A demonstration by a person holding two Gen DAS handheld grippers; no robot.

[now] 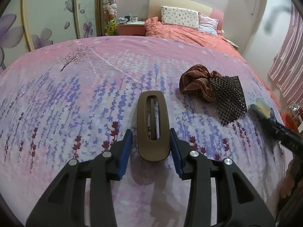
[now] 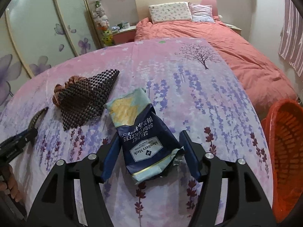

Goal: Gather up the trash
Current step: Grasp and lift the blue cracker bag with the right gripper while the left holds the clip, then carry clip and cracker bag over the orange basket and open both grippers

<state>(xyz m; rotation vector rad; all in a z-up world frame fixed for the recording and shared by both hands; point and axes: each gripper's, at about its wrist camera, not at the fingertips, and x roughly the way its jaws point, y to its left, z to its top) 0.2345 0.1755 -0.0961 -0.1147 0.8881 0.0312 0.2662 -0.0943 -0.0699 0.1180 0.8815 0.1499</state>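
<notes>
The soda cracker wrapper (image 2: 141,132) lies between the right gripper's (image 2: 150,151) parted, untouching jaws, its long axis running straight ahead.

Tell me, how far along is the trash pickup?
Barely started: no trash shows in the orange basket. The cracker bag lies on the bed between the open right gripper's pads; the left gripper straddles a hair clip. Both still need binning.

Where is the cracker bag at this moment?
In the right wrist view the cracker bag lies on the floral sheet between the right gripper's open fingers, just right of the black mesh mat.
</notes>
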